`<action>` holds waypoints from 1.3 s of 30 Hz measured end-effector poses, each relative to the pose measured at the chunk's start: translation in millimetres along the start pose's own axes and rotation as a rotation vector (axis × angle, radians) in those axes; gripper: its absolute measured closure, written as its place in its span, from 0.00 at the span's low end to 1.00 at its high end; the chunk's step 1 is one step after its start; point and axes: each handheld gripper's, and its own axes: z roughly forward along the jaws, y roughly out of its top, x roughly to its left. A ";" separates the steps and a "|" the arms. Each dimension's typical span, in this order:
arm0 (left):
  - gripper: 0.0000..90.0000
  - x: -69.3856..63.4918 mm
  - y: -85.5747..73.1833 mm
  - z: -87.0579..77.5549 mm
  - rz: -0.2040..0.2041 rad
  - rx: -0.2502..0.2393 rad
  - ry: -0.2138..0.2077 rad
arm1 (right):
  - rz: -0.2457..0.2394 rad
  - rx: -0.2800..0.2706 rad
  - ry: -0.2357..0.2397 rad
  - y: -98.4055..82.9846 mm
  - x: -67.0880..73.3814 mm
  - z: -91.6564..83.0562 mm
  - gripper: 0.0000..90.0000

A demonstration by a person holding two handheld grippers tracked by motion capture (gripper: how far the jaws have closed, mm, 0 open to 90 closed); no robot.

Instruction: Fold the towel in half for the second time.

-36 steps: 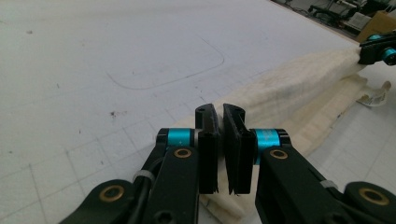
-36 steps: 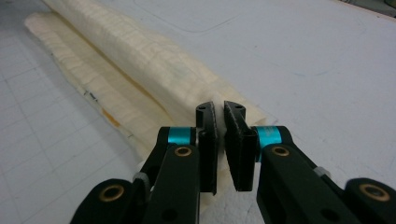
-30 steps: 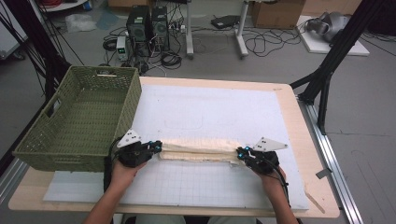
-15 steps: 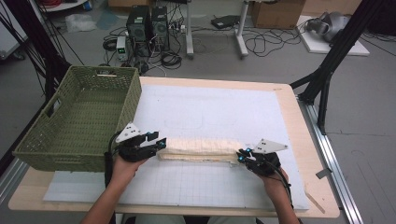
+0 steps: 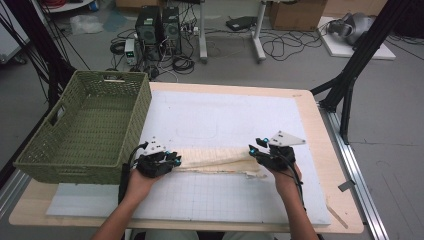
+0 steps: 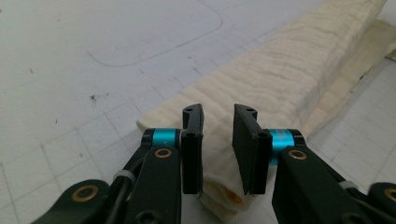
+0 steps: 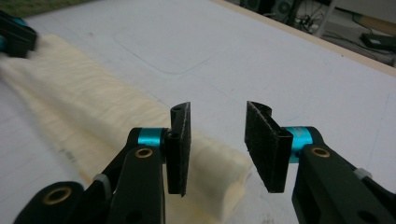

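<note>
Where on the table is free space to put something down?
The white mat is bare between the folded cloth and the far edge, and again nearer than the cloth. It is crowded beside the green basket and both tongs.

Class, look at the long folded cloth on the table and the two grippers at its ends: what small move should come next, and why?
Probably shut the right gripper on its end of the cloth. Its jaws, which have just been opening, stand apart with the end below them, while the left gripper, whose jaws have just been closing, straddles the other end.
</note>
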 end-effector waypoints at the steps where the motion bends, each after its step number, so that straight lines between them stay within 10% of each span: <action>1: 0.81 0.7 -0.6 -0.2 0.001 0.009 -0.001 | 0.009 0.015 0.010 1.4 -2.0 7.8 0.68; 6: 0.81 3.3 -2.7 -1.4 0.000 0.017 0.005 | 0.010 0.131 0.068 -2.2 -0.9 26.1 0.73; 11: 0.81 0.6 2.0 -6.4 0.005 0.032 0.047 | -0.030 0.123 0.110 -22.7 10.8 11.3 0.75; 18: 0.70 -6.6 19.0 -13.9 -0.036 -0.099 0.000 | -0.064 0.150 0.105 -41.1 21.6 7.0 0.75; 24: 0.78 -11.8 5.9 7.8 0.003 0.041 0.000 | -0.111 0.159 0.107 -43.1 31.1 -0.6 0.76; 28: 0.83 -10.3 -0.3 10.6 0.033 0.071 0.022 | -0.060 0.168 0.143 -40.7 29.2 -4.7 0.71; 33: 0.86 -11.6 -0.1 10.3 0.068 0.080 0.042 | 0.027 0.016 0.133 -19.3 27.4 -10.2 0.64; 39: 0.86 -7.8 -2.3 7.1 0.075 0.076 0.032 | -0.056 0.194 0.078 -31.1 32.2 16.3 0.67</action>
